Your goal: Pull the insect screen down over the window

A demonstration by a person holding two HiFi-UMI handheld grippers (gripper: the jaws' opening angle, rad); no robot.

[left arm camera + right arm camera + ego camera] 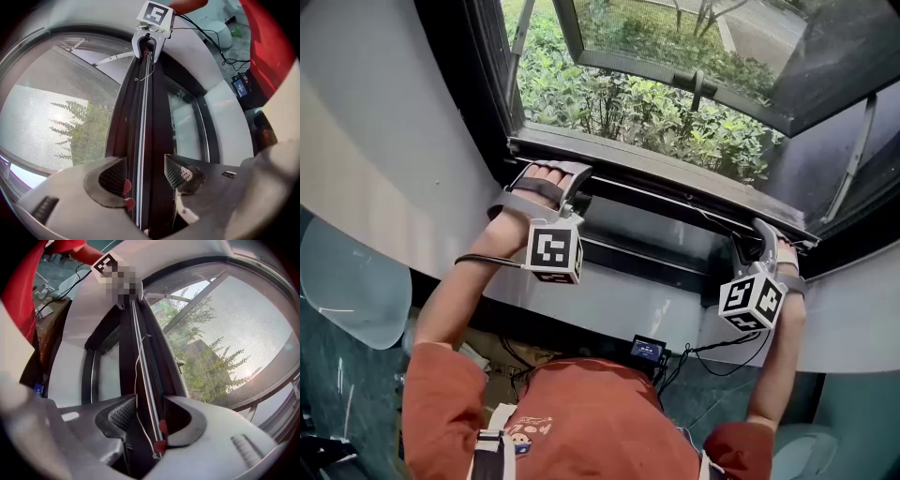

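Near: your left gripper (145,176) and right gripper (149,420) each have their grey jaws closed in on the slim dark metal pull bar (666,211) of the insect screen, pads against its two sides, one gripper near each end. The bar lies low, just above the pale grey window sill (609,300). Its long axis runs left to right along the sill. I cannot tell whether it is latched. Judged: the bar is stiff and light but probably spring-loaded, so hold the bar itself, both ends level. A thin white cord (138,362) trails along it and could snag. Beyond, the fine grey mesh (234,333) is soft and tearable; keep off it. Farthest: green shrubs (609,103).
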